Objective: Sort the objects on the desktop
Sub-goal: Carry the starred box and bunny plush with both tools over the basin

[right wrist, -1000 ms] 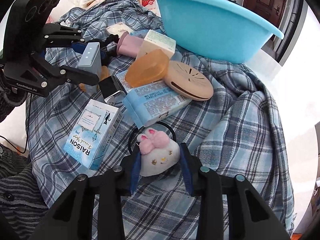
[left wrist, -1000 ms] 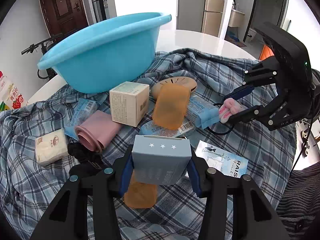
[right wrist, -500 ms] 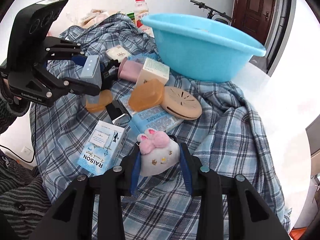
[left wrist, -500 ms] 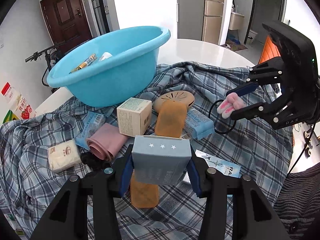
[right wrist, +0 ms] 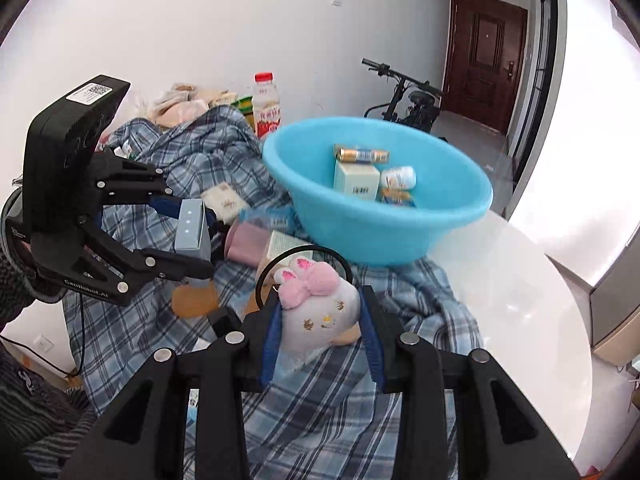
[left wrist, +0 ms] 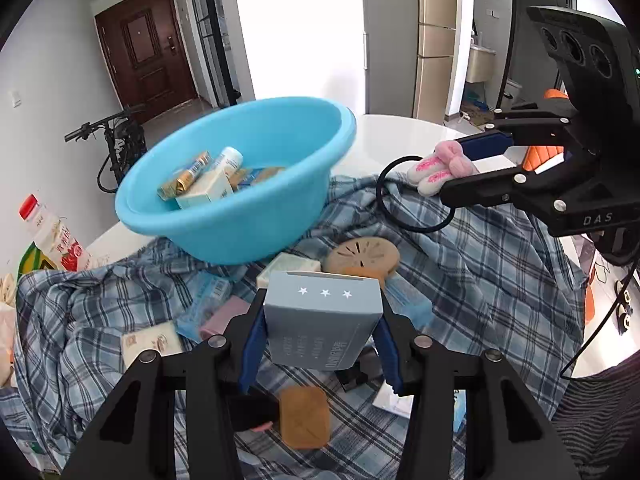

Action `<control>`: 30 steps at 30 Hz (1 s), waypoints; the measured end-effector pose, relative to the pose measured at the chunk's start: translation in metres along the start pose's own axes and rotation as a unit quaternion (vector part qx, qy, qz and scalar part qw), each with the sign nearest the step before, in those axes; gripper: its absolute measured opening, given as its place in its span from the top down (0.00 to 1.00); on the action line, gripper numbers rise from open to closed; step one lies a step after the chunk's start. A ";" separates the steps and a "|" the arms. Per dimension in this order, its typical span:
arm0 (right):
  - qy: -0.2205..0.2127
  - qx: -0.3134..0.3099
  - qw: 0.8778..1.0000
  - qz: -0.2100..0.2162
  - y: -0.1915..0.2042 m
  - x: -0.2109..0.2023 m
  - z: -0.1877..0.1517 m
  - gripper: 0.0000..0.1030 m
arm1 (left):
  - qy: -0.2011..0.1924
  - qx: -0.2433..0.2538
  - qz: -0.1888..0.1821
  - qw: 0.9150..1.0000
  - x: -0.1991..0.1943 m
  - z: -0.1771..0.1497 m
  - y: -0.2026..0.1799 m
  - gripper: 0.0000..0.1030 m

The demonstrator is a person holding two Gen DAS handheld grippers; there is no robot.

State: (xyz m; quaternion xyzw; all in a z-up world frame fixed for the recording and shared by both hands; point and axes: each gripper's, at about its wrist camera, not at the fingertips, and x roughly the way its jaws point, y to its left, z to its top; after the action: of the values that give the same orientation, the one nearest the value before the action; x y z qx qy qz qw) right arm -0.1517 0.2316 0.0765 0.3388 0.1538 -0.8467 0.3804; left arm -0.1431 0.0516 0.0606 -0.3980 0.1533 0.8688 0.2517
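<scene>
My left gripper (left wrist: 320, 332) is shut on a grey-blue box with three white stars (left wrist: 320, 320) and holds it in the air above the cloth; it also shows in the right wrist view (right wrist: 192, 228). My right gripper (right wrist: 320, 332) is shut on a white plush hair tie with a pink bow (right wrist: 316, 312), its black elastic loop hanging free; it shows in the left wrist view (left wrist: 436, 168) to the right of the blue basin (left wrist: 240, 224). The basin (right wrist: 400, 236) holds several small boxes and tubes.
A blue plaid cloth (left wrist: 480, 280) covers the round white table (right wrist: 520, 300). On it lie a tan round disc (left wrist: 366, 254), orange soap bars (left wrist: 304, 416), a pink roll (right wrist: 244, 244) and small packets. A red-capped bottle (right wrist: 266, 108) stands behind.
Both grippers have risen with their objects. The basin's inside has come into view, and the hair tie has moved up level with the basin rim.
</scene>
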 end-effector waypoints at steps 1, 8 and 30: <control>-0.004 0.000 1.000 0.000 0.000 0.000 0.004 0.66 | -0.005 -0.001 0.002 1.000 -0.001 0.005 0.002 0.51; -0.031 0.010 0.999 0.004 -0.006 0.007 0.032 0.66 | -0.036 -0.022 0.021 0.999 -0.006 0.036 0.023 0.51; -0.050 0.009 0.997 -0.063 -0.048 0.042 0.119 0.66 | -0.025 -0.058 0.029 0.998 0.025 0.129 0.079 0.51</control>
State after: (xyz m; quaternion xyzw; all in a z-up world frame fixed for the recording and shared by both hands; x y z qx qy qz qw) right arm -0.2622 0.1795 0.1341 0.2895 0.1478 -0.8862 0.3302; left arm -0.2800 0.0546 0.1283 -0.3851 0.1077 0.8930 0.2063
